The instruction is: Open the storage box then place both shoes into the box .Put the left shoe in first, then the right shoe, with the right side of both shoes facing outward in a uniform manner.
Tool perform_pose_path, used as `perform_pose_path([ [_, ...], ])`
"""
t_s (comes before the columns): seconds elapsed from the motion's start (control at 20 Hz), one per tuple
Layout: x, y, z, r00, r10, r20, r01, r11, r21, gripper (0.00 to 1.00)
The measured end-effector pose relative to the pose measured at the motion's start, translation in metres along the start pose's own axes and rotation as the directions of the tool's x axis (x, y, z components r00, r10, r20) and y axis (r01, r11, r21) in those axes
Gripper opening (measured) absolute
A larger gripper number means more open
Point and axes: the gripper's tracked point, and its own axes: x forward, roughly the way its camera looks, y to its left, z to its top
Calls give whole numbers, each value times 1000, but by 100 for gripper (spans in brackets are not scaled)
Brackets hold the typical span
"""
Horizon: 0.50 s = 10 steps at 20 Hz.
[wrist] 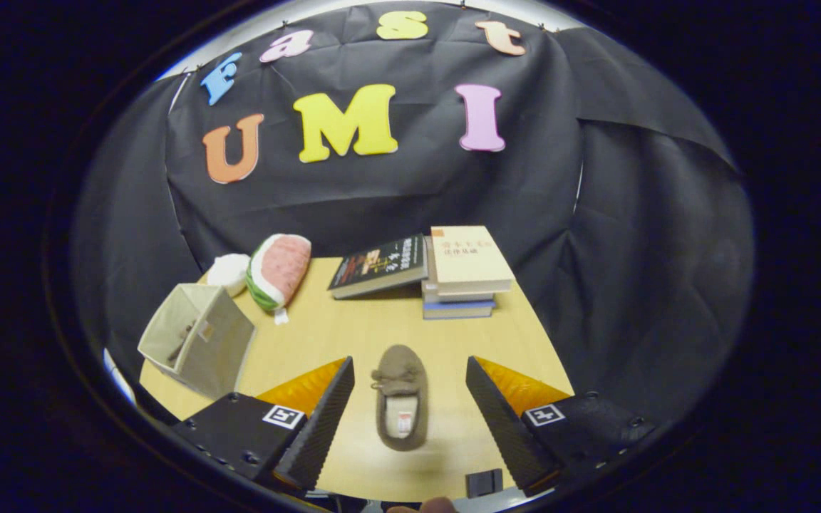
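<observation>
A brown moccasin shoe (400, 397) lies flat on the wooden table (375, 328), toe pointing away, right between my two fingers. My gripper (408, 385) hangs above it, open wide, with a finger on each side and neither touching it. The beige fabric storage box (198, 338) stands to the left of the left finger, tilted, its open top facing me. Something dark shows inside the box; I cannot tell what it is.
A watermelon-slice plush (279, 269) and a white soft object (229, 272) lie behind the box. Beyond the shoe, a dark book (380, 266) leans beside a stack of books (466, 272). A small black block (484, 482) sits at the table's near edge.
</observation>
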Motion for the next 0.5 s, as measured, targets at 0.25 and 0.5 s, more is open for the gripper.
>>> perform_pose_path([
  [0.25,55,-30,-56,993,-5,-114,1,999,-38,96],
  [0.5,104,-25,-97,969,37,-245,-52,997,-57,97],
])
